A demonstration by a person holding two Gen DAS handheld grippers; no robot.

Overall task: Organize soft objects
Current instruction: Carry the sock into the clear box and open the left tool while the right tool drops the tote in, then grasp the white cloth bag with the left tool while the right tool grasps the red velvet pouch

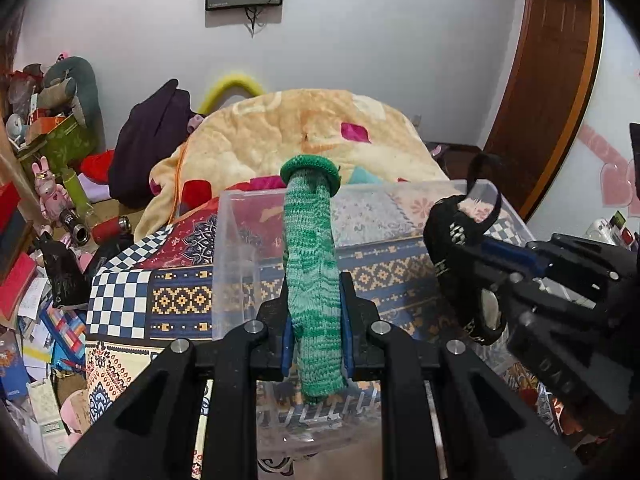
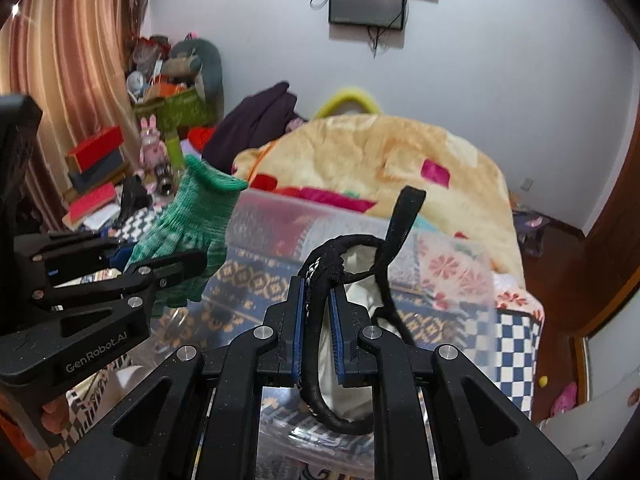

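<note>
Left wrist view: left gripper [image 1: 316,312] clamps green knit glove [image 1: 310,264] above clear bin [image 1: 236,264]; right gripper [image 2: 318,320] pinches black strapped item [image 2: 320,344] at 3 o'clock; its loose strap could snag the rim.

- My left gripper [image 1: 316,322], black with blue pads, carries a mottled green knit glove [image 1: 313,264].
- My right gripper [image 2: 319,338] carries a black item [image 2: 320,272] with white lining.
- The bedspread [image 1: 120,300] shows navy-white checks.
</note>
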